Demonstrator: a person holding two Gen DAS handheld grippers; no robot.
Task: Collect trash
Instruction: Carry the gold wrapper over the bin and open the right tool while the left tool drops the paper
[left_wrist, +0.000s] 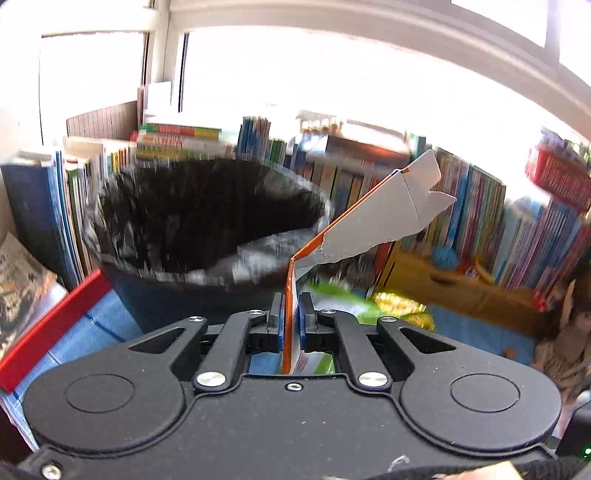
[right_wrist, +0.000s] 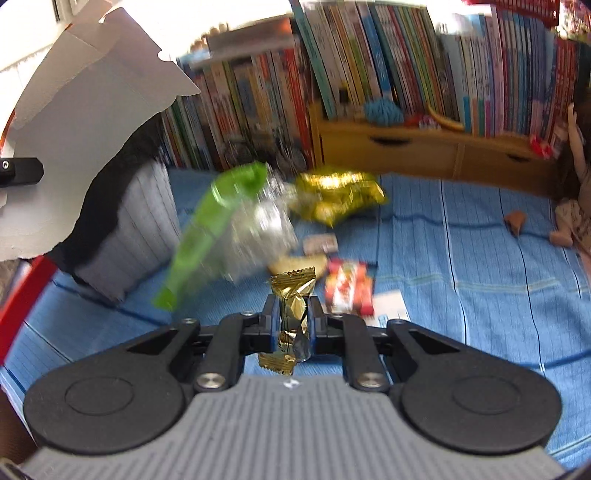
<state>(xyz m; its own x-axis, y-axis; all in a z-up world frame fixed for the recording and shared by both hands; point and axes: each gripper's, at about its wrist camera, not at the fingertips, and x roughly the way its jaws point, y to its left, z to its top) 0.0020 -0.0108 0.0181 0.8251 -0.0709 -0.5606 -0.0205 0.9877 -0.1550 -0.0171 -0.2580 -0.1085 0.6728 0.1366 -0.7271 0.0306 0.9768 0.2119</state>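
My left gripper (left_wrist: 290, 301) is shut on a torn piece of cardboard (left_wrist: 391, 210), orange on one side and grey on the other, which sticks up and to the right. Just behind it is the trash bin (left_wrist: 177, 295) with a black liner, blurred. In the right wrist view the same cardboard (right_wrist: 85, 122) hangs at upper left over the grey ribbed bin (right_wrist: 136, 225). My right gripper (right_wrist: 291, 302) is shut on a crinkled gold wrapper (right_wrist: 291, 291), held above the blue mat (right_wrist: 461, 258).
On the mat lie a green and clear plastic bag (right_wrist: 207, 229), a gold foil bag (right_wrist: 336, 195), a red snack wrapper (right_wrist: 349, 290) and small packets. Rows of books (right_wrist: 406, 55) and a wooden drawer unit (right_wrist: 424, 147) line the back. A doll (right_wrist: 576, 206) sits at the right.
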